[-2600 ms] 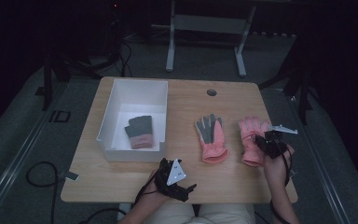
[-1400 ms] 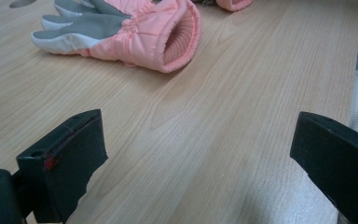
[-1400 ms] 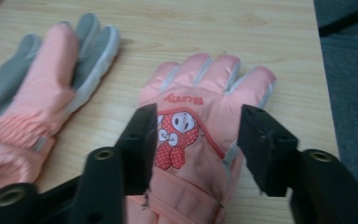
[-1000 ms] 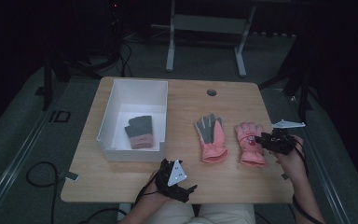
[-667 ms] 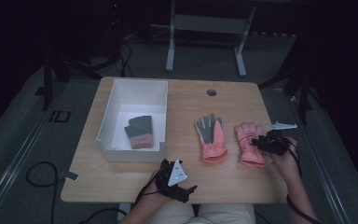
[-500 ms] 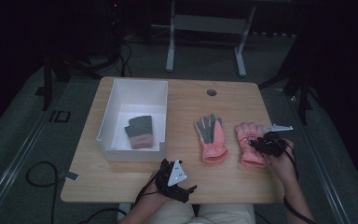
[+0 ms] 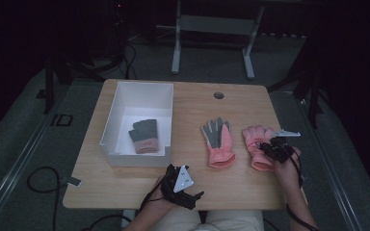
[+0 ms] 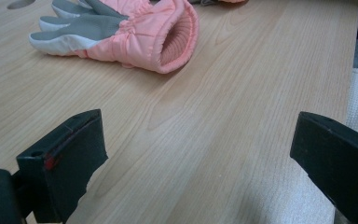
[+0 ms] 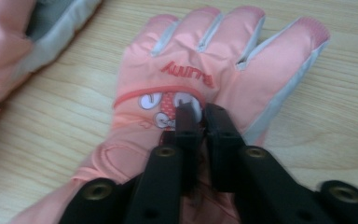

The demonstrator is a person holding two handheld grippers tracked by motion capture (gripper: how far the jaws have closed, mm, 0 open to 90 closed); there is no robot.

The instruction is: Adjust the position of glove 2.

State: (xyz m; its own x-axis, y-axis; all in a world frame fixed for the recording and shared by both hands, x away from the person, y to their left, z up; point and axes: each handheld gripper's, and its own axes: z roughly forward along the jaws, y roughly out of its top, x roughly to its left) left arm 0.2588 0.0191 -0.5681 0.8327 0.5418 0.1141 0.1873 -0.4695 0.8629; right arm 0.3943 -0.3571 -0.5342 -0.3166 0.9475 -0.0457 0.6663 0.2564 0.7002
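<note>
We find the right pink glove [image 9: 191,88] lengthwise, fingers toward the frame's top; the right tool [image 9: 199,114] pinches its back. The left tool [image 8: 205,158] is spread over bare counter [image 8: 223,116].

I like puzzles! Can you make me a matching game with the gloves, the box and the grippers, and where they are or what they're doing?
Things:
1. small glove
2. glove with grey palm
3. glove with picture
4. left gripper

States:
a. open, near the table's front edge
b. pinched by the right gripper
c. inside the white box
d. lying alone mid-table

Pairs: 1-c, 2-d, 3-b, 4-a
</note>
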